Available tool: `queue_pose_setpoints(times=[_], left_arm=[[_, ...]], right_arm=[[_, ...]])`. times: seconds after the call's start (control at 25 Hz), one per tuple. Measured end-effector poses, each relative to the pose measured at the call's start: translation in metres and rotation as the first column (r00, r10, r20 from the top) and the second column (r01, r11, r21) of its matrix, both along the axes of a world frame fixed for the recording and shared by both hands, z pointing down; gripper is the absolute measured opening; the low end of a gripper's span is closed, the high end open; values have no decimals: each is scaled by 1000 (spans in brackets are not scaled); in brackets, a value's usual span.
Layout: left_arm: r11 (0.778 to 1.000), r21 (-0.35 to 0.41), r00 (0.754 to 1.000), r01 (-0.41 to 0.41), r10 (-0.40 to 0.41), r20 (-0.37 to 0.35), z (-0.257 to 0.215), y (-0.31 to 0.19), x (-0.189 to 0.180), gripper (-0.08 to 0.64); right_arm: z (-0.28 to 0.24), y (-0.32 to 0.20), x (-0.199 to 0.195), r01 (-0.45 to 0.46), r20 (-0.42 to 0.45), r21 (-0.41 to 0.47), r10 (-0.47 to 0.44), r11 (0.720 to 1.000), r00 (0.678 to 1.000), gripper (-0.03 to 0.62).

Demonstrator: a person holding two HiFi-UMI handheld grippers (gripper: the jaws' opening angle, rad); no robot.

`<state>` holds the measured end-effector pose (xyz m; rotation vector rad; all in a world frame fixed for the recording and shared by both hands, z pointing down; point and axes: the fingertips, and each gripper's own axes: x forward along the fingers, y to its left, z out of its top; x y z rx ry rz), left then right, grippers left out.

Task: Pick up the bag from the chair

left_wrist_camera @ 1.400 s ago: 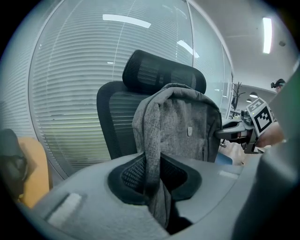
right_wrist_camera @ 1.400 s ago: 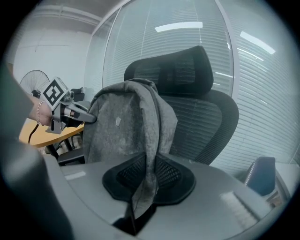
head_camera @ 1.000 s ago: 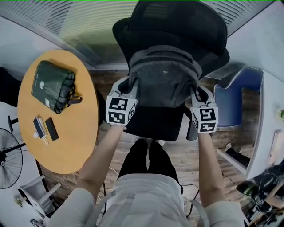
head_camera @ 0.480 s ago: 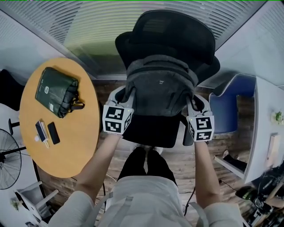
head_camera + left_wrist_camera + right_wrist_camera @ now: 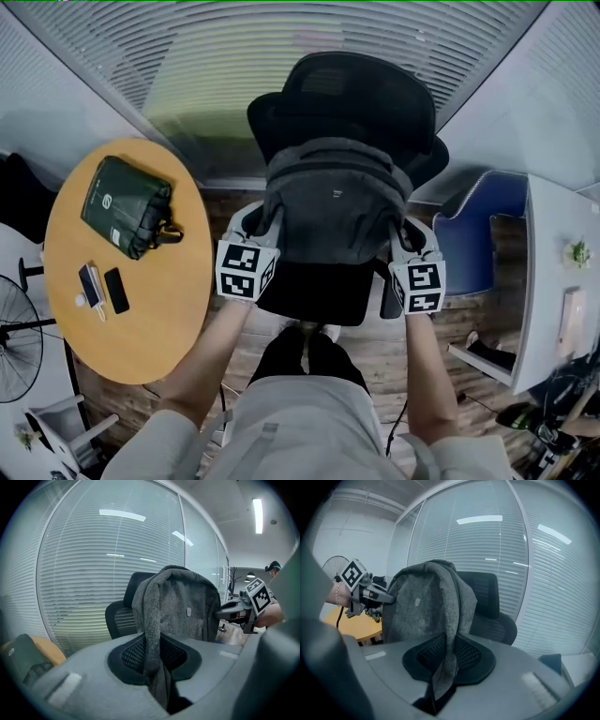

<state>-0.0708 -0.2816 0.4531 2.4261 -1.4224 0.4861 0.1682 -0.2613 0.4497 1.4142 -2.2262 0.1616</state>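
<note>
While each gripper is clamped on one of its shoulder straps, the grey bag (image 5: pixel 337 202) hangs upright before the backrest of the black chair (image 5: pixel 342 89), above the seat; whether its base touches the seat cannot be told. The left gripper (image 5: pixel 270 217) has its jaws closed on the left strap (image 5: pixel 152 667), which runs down between the mesh-padded jaws in the left gripper view. The right gripper (image 5: pixel 398 232) is likewise closed on the right strap (image 5: pixel 447 660). Each gripper view shows the bag (image 5: pixel 185 613) (image 5: pixel 419 613) filling the space between the two tools, with the chair's backrest just behind it. The person's legs (image 5: pixel 305 352) stand near the chair's front edge, with both forearms reaching toward the bag's flanks. To the chair's left stands a round wooden table (image 5: pixel 173 309), which carries a green pouch (image 5: pixel 127 206), a dark phone (image 5: pixel 117 291) and a small blue and white item (image 5: pixel 91 286). A fan (image 5: pixel 19 337) stands beyond the table, farther from the chair. To the chair's right is a blue seat (image 5: pixel 464 239), beside a white desk (image 5: pixel 553 281). Behind the chair runs a glass wall with slatted blinds (image 5: pixel 234 56).
</note>
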Motion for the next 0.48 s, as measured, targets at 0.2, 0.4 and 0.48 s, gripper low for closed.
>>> queue_pose_setpoints(times=[0.2,0.4,0.48], left_arm=[[1000,18,1000,3,-3,-4,-22,9,-1,63],[1000,29,1000,2,-2,-7,-38,16,-3,63],[1000,30,1000,2,-2,-10,-44,20,-5,63]], right_arm=[[-21,8,-1,0,-1,18,0,1000,1000,52],[-39,16,-4,7,-6,30,-7,1000,1000,52],[-45,20,-5,8,-6,31,-7,999,1000,52]])
